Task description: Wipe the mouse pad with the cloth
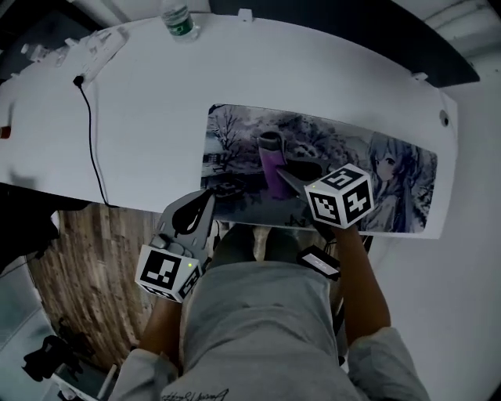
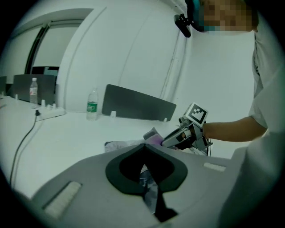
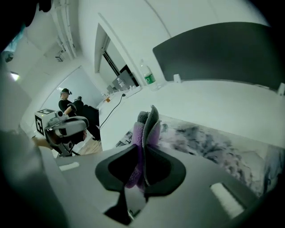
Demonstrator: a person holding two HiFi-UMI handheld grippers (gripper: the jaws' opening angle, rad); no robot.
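My right tongs are clamped on the cloth, a purple-and-grey fold standing upright at the middle of the mouse pad. The pad is a long mat printed with 1 snowy grey landscape and 1 pale-haired cartoon figure, and it lies along the near edge of the desk. My left tongs are pressed together on nothing at the pad's near left corner, and the bottle at the far edge bears 1 green label, its print too small to read.

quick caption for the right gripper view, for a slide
Right gripper shut on a purple and grey cloth over the printed mouse pad, white table beyond, left gripper at left.
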